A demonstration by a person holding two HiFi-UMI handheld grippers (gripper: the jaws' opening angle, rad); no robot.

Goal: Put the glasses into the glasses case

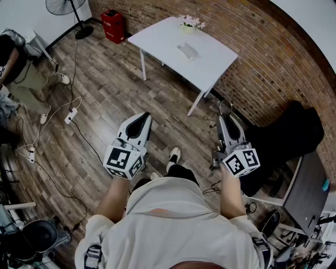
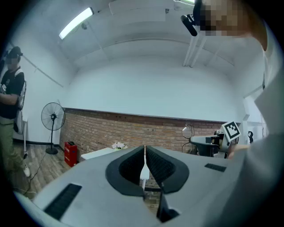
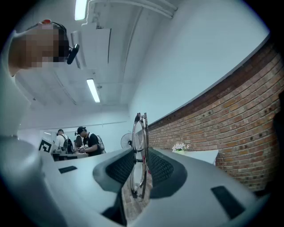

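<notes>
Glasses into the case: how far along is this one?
Done: the glasses are clamped in the right gripper. In hand: only that; the left gripper is shut, empty. Left: reaching the white table, where what looks like the case lies, and putting them in.

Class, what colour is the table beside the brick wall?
White; the table shows best in the head view.

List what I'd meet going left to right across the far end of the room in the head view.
standing fan → red box → glasses case, lying on the white table
</notes>
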